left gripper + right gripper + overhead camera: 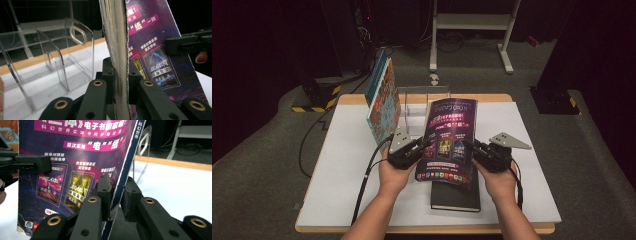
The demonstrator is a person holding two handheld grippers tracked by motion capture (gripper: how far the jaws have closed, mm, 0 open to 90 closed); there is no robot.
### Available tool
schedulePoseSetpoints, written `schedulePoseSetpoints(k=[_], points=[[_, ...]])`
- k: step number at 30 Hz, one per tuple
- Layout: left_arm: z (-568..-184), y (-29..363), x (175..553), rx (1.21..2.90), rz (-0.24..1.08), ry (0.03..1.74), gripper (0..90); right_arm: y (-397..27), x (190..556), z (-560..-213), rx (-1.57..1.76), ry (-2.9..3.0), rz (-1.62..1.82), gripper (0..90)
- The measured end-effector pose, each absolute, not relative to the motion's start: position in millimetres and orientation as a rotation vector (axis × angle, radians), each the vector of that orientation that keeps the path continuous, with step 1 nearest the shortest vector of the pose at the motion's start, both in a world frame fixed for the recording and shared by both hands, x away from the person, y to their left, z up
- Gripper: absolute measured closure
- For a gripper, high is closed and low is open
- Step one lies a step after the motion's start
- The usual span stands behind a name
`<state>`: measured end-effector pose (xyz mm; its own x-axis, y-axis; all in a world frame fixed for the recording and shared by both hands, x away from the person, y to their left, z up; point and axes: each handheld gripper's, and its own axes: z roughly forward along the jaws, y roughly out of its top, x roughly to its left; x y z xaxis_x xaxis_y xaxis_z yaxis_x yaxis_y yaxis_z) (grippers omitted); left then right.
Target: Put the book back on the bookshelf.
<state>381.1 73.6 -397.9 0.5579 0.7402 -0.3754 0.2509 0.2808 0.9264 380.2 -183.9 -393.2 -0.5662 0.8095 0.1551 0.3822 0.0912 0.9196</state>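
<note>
While lifted, one purple book (448, 140) between two tongs.

purple book (75, 157) cover — "电子书" top | "首次实现 电 纸" mid | "三体" on pics

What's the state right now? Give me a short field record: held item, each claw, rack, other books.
held item: purple book, lifted and tilted above the table
left claw: shut on the book's page edge
right claw: shut on the book's spine edge
rack: clear divider rack behind the book, slots free
other books: colourful book standing upright left of the rack; black book flat on the table under the held one
</note>
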Motion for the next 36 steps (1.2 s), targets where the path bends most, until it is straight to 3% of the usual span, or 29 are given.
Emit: schedulePoseSetpoints(k=[14,28,36], points=[[-400.5,67.7,407.1,1.252,0.438,0.963,82.2,-182.9,404.4,-391.6,1.163,1.922,1.467,79.0],[-405.7,72.8,392.0,1.209,0.437,0.935,81.3,-180.9,385.0,-401.3,1.099,1.89,1.488,78.5],[-405.2,72.2,402.4,1.203,0.449,0.931,81.1,-180.3,395.7,-394.8,1.068,1.869,1.488,78.6]])
